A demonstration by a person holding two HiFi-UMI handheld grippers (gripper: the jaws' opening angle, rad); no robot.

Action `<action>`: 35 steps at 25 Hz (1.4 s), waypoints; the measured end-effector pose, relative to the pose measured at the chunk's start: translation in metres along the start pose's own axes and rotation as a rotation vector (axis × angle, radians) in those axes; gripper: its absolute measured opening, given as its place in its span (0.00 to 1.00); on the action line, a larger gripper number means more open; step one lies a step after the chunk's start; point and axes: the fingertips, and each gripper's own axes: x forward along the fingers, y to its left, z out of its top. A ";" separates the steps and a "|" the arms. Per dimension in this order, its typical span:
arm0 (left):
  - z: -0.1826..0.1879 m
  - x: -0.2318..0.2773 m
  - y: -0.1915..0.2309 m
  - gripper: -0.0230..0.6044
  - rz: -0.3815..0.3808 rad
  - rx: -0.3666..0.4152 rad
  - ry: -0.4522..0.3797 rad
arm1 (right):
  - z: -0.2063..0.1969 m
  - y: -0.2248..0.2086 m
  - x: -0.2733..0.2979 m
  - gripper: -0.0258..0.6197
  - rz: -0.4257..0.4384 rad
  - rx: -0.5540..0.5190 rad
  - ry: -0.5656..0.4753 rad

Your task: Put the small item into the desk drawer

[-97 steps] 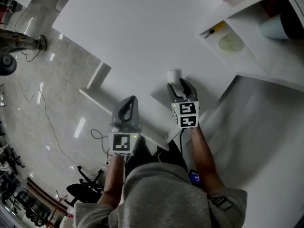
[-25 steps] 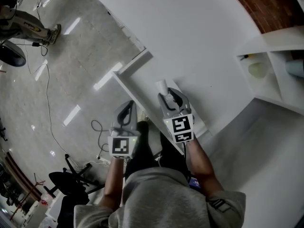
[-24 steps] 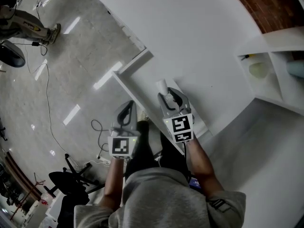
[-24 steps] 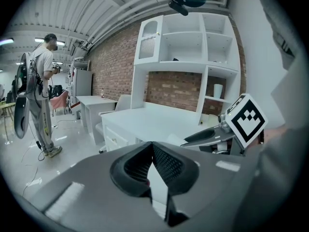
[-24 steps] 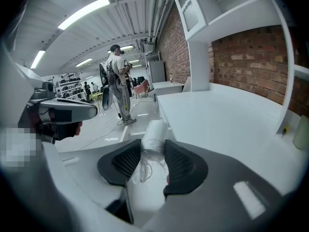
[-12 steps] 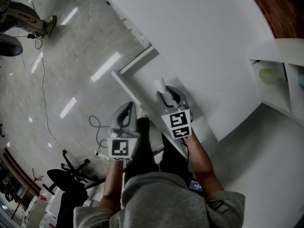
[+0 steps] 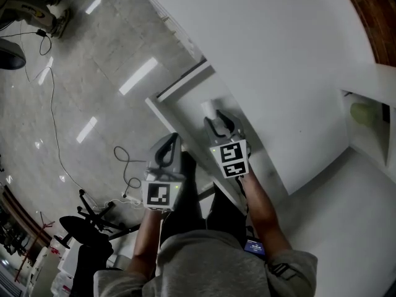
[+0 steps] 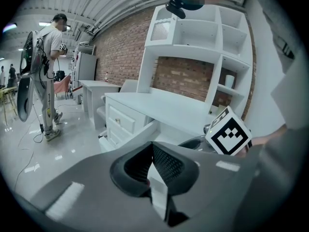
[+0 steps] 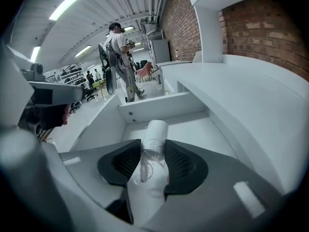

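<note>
White open drawer [image 9: 198, 127]; small white, clear-wrapped cylinder [image 9: 155, 132] in right tongs [image 9: 153, 151]

**Drawer out at the desk's near edge**

The open white desk drawer [image 7: 185, 101] juts toward the near side from the white desk [image 7: 266, 48]. The right gripper [image 7: 216, 119], with the small white cylinder [image 7: 210, 109] between its jaws, is over the drawer. The left gripper [image 7: 168, 148] is just left, over the grey floor [image 7: 74, 91].

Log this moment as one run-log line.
phase: placing | right gripper: shut on small white roll over open drawer | left gripper: shut, empty | roll: not yet released
</note>
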 end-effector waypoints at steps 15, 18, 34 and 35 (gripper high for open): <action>-0.023 0.026 0.008 0.06 -0.016 -0.031 0.060 | -0.024 -0.014 0.042 0.30 0.003 -0.006 0.048; -0.023 0.027 0.010 0.06 -0.021 -0.026 0.064 | -0.022 -0.013 0.044 0.30 0.002 -0.010 0.048; 0.006 0.006 -0.001 0.06 -0.017 0.006 0.005 | 0.003 -0.009 0.011 0.31 -0.040 -0.018 -0.028; 0.010 0.003 -0.002 0.06 -0.018 0.013 -0.005 | 0.007 -0.007 0.006 0.31 -0.044 -0.021 -0.038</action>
